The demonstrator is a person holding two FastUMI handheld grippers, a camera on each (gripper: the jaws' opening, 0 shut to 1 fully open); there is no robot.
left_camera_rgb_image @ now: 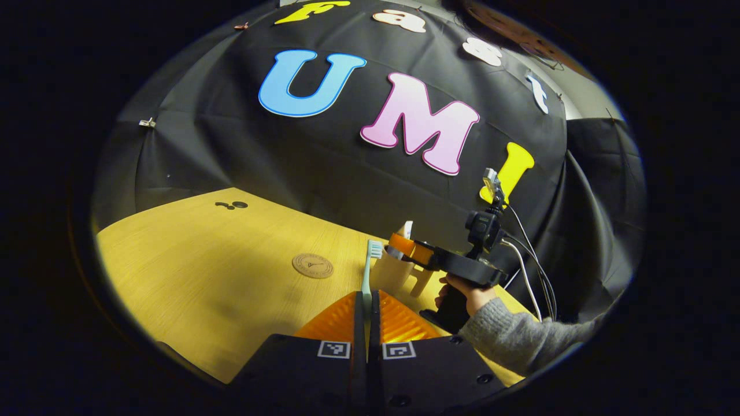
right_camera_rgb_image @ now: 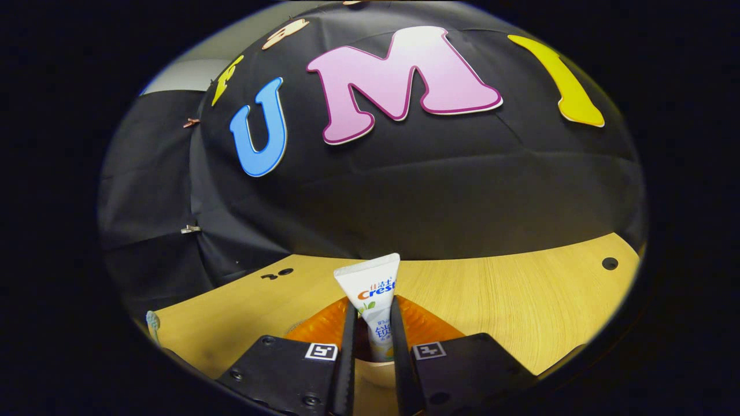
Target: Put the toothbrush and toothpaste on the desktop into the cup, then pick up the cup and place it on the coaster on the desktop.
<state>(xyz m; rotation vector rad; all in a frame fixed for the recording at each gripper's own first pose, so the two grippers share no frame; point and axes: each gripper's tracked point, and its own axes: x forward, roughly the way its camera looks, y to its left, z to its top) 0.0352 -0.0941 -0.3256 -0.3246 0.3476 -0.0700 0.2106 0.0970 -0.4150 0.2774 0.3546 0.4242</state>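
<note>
My left gripper (left_camera_rgb_image: 367,293) is shut on a teal toothbrush (left_camera_rgb_image: 367,271), whose bristle head points up and away. Just beyond it stands a cream cup (left_camera_rgb_image: 388,276) with a handle on its right. Over the cup hangs my right gripper (left_camera_rgb_image: 404,245), shut on a white toothpaste tube (left_camera_rgb_image: 408,229) that stands upright with its crimped end on top. In the right gripper view the toothpaste (right_camera_rgb_image: 370,289) rises between the fingers of the right gripper (right_camera_rgb_image: 373,303), and the cup's pale rim (right_camera_rgb_image: 370,378) lies below. A round brown coaster (left_camera_rgb_image: 312,266) lies left of the cup.
A hand in a grey sleeve (left_camera_rgb_image: 509,335) holds the right gripper, with cables trailing behind it. The wooden desktop (left_camera_rgb_image: 202,271) runs back to the black cloth wall. The toothbrush head (right_camera_rgb_image: 152,323) shows at the far left of the right gripper view.
</note>
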